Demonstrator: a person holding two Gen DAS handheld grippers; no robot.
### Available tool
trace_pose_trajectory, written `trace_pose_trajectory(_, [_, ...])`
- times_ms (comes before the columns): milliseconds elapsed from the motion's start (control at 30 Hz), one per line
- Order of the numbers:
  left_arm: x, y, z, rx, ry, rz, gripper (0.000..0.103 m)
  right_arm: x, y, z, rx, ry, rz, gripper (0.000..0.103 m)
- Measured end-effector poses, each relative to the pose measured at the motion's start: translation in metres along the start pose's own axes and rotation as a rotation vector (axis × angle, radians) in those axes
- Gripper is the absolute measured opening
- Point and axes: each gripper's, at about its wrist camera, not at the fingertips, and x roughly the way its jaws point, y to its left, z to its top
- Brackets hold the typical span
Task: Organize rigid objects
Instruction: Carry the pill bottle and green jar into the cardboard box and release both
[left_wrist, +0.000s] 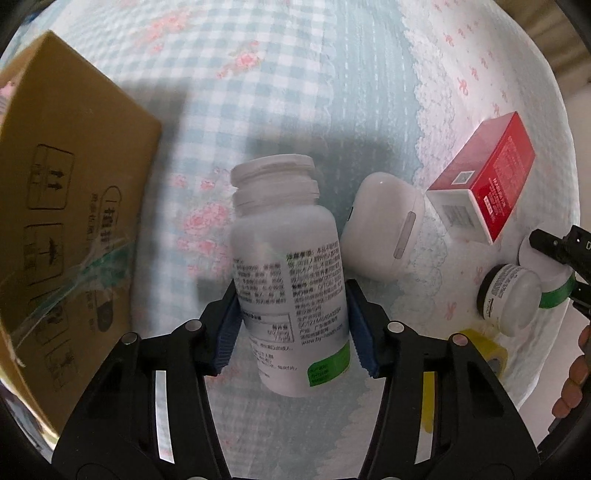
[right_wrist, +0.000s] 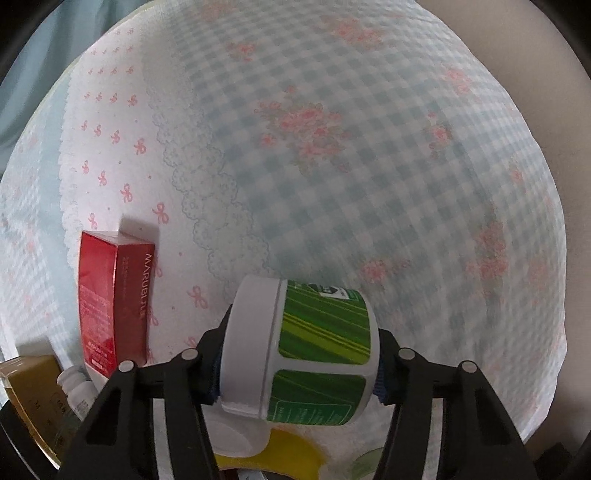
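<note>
A white pill bottle (left_wrist: 291, 266) with printed text and a green patch lies on the checked bedspread, cap pointing away. My left gripper (left_wrist: 291, 291) is shut on it, blue pads against both sides of its body. In the right wrist view, a white tub with a green striped label (right_wrist: 314, 343) lies sideways between the fingers of my right gripper (right_wrist: 304, 332), which is shut on it. The same tub (left_wrist: 550, 291) and the right gripper's black fingers (left_wrist: 554, 247) show at the right edge of the left wrist view.
A cardboard box (left_wrist: 74, 221) stands at the left. To the right lie a white rounded case (left_wrist: 384, 229), a red carton (left_wrist: 487, 177), a small white jar (left_wrist: 513, 299) and a yellow tape roll (left_wrist: 484, 347). The bedspread (right_wrist: 351, 166) stretches away beyond.
</note>
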Motion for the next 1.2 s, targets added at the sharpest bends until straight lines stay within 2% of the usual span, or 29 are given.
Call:
trace_pose_trajectory(267, [-0.035,0.002,-0.001,0.018,-0.112,-0.014,0.048,-0.040,-0.046,-0.018,-0.014,-0.076,0.012,0.054])
trace_pose_trajectory(433, [-0.076,0.003,-0.005,0.024,-0.198,-0.047,0.047,-0.078,-0.062,-0.033,-0.025,-0.136,0.035,0.054])
trace_pose_trajectory(533, [-0.100,-0.003,-0.025,0.020,-0.250,-0.072,0.047,-0.112,-0.062,-0.048,-0.038,-0.180,0.060,0.054])
trace_pose_trajectory(700, [-0.165,-0.003,-0.051,0.033,-0.361,-0.112,0.047,-0.165,-0.028,-0.071,-0.074,-0.261,0.099,0.054])
trace_pose_trajectory(900, [-0.257,0.013,-0.081,0.059,-0.470,-0.137,0.047,-0.236,-0.009,-0.106,-0.162,-0.356,0.155,0.054])
trace_pose_trajectory(1067, [-0.314,0.048,-0.098,0.041,-0.539,-0.148,0.047,-0.276,0.024,-0.135,-0.229,-0.402,0.210,0.054])
trace_pose_trajectory(1200, [-0.339,0.090,-0.104,0.010,-0.568,-0.165,0.047,-0.294,0.063,-0.161,-0.275,-0.410,0.252,0.054])
